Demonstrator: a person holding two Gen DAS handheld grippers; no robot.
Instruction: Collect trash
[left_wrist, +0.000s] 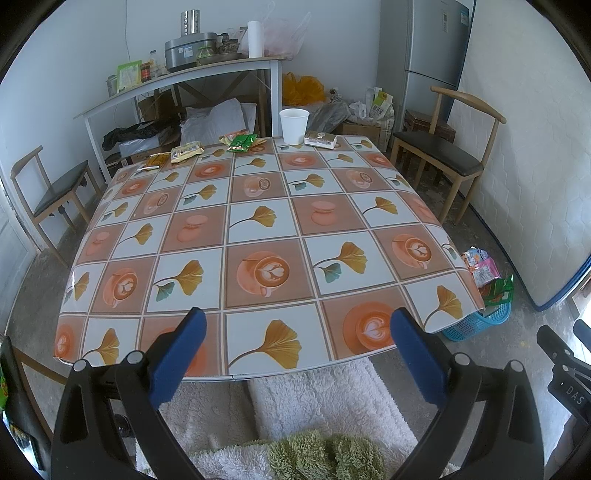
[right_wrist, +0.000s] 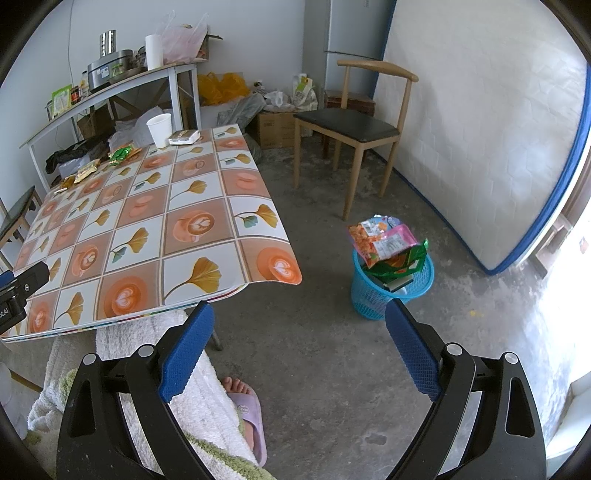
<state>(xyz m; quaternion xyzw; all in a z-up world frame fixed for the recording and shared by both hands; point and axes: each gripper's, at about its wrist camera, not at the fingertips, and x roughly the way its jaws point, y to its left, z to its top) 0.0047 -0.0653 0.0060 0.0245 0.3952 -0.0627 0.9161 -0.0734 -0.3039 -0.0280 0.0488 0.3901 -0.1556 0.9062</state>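
Observation:
Trash lies along the far edge of the patterned table: a white paper cup, a small white box, a green wrapper, a yellow snack packet and a thin white stick. A blue basket on the floor right of the table holds several snack wrappers. My left gripper hovers open over the table's near edge, nothing between its fingers. My right gripper is open over the bare floor, beside the table's near right corner and short of the basket.
Wooden chairs stand at the left and right of the table. A shelf with kitchenware lines the back wall, with bags and boxes below. A mattress leans on the right wall. A person's slippered foot and fluffy robe are below.

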